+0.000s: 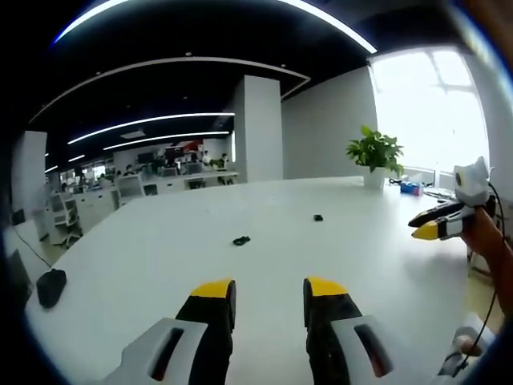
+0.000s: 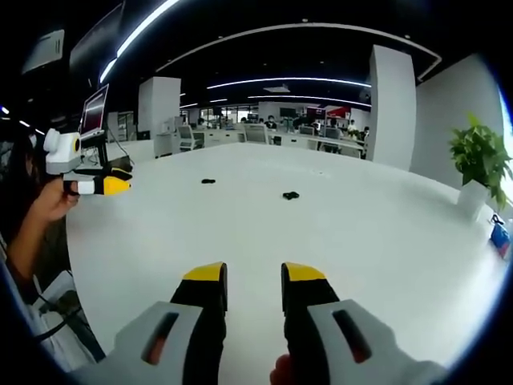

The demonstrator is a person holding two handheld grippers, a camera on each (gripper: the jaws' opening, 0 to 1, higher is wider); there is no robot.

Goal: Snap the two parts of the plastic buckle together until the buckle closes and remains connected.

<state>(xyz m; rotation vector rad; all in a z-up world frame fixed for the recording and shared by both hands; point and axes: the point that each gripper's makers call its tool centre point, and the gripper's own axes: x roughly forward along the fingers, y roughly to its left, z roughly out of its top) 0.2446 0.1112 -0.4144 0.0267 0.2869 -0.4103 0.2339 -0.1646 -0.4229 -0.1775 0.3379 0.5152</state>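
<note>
Two small black buckle parts lie apart on the white table [image 1: 160, 257]. In the left gripper view one part [image 1: 241, 240] is nearer and the other part [image 1: 318, 217] farther right. My left gripper [image 1: 268, 290] is open and empty, well short of both. The right gripper [image 1: 422, 225] hovers at the table's right edge. In the right gripper view the parts sit at mid-table, one [image 2: 208, 180] to the left and one [image 2: 291, 195] to the right. My right gripper [image 2: 253, 274] is open with nothing in it. The left gripper [image 2: 122, 180] is held up at the left.
A potted plant [image 1: 374, 152] [image 2: 481, 156] stands at the table's far corner, with a blue object [image 1: 409, 188] beside it. A black object [image 1: 50, 287] lies near the left edge. A monitor [image 2: 94, 111] stands behind the left gripper. A person's hand [image 2: 50, 200] holds that gripper.
</note>
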